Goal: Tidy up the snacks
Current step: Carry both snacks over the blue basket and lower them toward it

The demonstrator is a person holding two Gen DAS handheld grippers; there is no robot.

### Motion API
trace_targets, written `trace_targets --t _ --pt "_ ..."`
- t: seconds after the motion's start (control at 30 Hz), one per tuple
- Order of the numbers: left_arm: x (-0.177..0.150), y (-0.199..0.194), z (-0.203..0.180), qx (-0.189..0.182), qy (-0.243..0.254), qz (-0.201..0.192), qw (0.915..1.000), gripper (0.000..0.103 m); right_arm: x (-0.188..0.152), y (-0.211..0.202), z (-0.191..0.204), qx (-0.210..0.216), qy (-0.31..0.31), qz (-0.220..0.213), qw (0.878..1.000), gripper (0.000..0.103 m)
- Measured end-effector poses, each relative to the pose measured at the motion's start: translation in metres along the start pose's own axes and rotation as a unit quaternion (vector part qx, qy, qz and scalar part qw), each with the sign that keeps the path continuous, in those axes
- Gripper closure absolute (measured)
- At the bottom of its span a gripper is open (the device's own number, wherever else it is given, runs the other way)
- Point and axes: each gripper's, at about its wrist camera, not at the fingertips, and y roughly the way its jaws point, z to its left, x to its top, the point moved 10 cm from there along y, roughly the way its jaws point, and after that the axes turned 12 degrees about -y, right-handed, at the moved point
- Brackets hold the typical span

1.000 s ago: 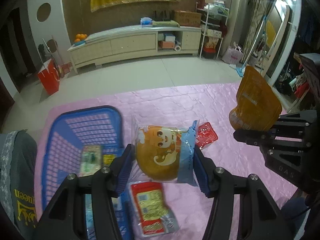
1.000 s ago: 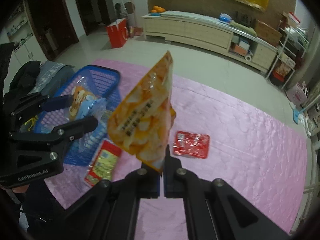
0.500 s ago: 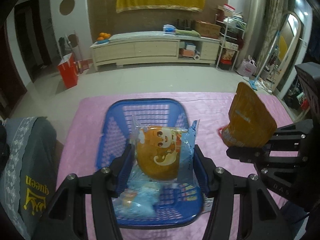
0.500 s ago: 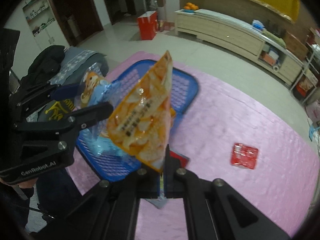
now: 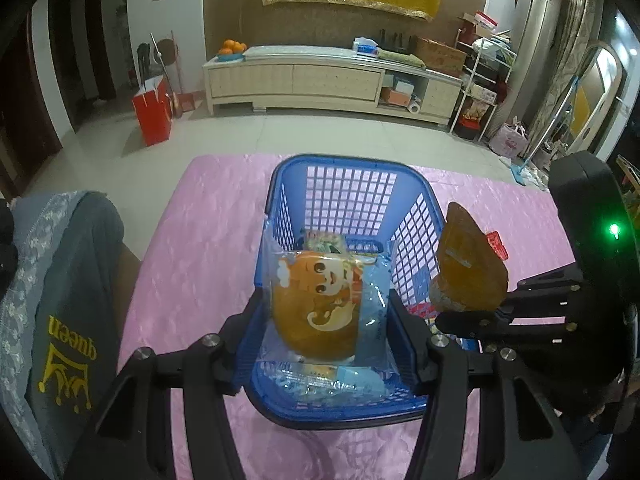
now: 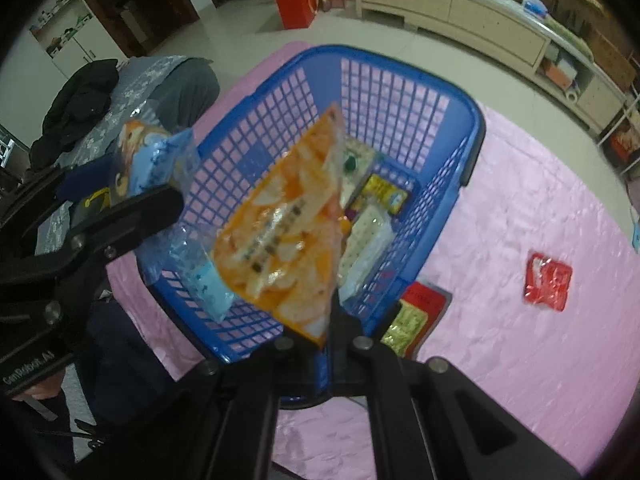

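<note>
My left gripper is shut on a clear bun packet with a cartoon face, held just above the near end of the blue basket. The bun packet also shows in the right wrist view. My right gripper is shut on the lower corner of an orange chip bag, held upright over the blue basket. The chip bag also shows in the left wrist view, at the basket's right rim. Several small snack packets lie inside the basket.
The pink tablecloth covers the table. A red foil packet lies on it to the right. A red and yellow packet lies against the basket's right side. A grey garment on a chair is at the left.
Both grippers have moved left and over the basket with their packets. The basket now lies straight under both, and the red foil packet is left behind at the right.
</note>
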Motion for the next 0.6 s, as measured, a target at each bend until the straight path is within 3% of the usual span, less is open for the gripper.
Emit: trace_targets --t 0.27,0.33,0.43,0.53,0.6 --pt "-0.003 -0.001 0.001 -0.005 -0.004 0.003 1.0000 0.049 -0.006 0.001 0.003 -0.002 -0.003 0.028 1.000 0.098" --pt "-0.003 -0.002 0.000 -0.003 -0.002 0.003 1.0000 0.049 -0.008 -0.001 0.003 0.002 -0.002 0.028 1.000 0.093" --pt "-0.003 -0.004 0.002 -0.001 0.000 0.002 1.0000 0.049 -0.008 -0.005 0.008 0.026 0.005 0.019 0.999 0.079" --pt "-0.003 -0.005 0.002 0.001 0.002 0.001 1.0000 0.049 -0.005 -0.012 0.015 0.049 0.010 0.004 0.999 0.054" --pt "-0.003 -0.007 0.003 0.003 0.002 0.001 1.0000 0.049 -0.004 -0.018 0.016 0.034 0.006 -0.005 0.999 0.022"
